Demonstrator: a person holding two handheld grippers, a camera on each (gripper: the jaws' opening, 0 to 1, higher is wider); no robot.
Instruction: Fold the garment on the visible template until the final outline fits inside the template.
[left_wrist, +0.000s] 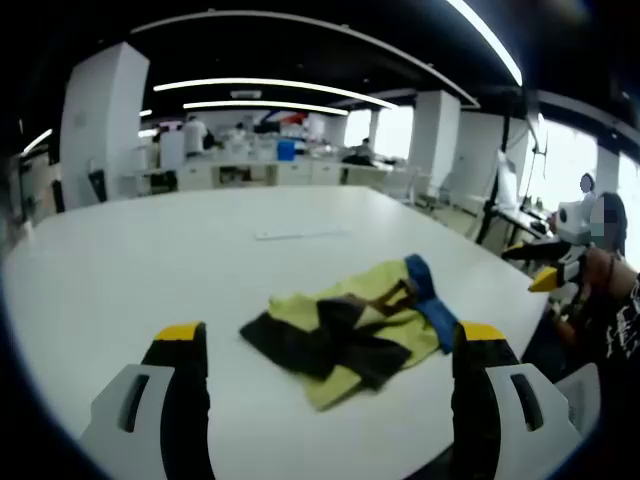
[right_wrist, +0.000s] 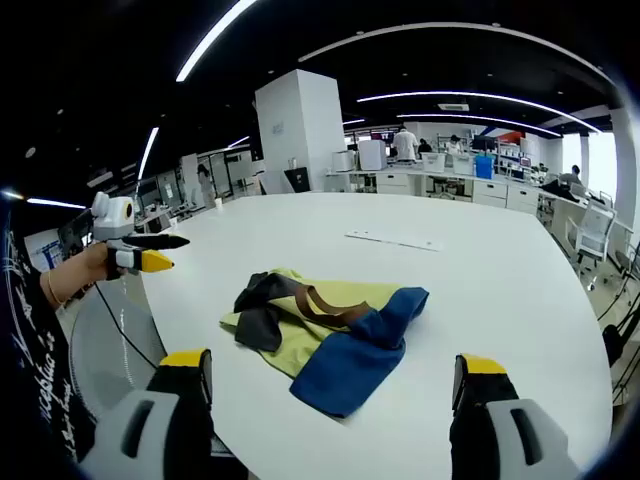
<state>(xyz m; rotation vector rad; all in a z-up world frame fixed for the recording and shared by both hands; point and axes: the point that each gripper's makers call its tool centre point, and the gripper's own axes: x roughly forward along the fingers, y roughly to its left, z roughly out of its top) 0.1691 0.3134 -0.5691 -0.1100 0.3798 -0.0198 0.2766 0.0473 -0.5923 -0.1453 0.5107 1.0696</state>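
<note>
The crumpled yellow, blue and black garment (left_wrist: 352, 328) lies on the white counter (left_wrist: 150, 270) just ahead of the left tool (left_wrist: 333, 350), whose jaws stand wide and empty. The right tool (right_wrist: 334, 372), equally wide, faces the garment's blue panel from the other side. Beyond the garment lies a thin white strip (right_wrist: 394, 239).

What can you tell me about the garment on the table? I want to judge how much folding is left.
The garment lies crumpled in a loose heap on the white table, not spread flat. It looks like soft cloth in yellow-green, with a blue part, dark grey or black parts and a brown strap-like strip across the middle. Layers overlap and edges curl. Only the table touches it; both grippers, the left gripper and the right gripper, are open and apart from it.
</note>
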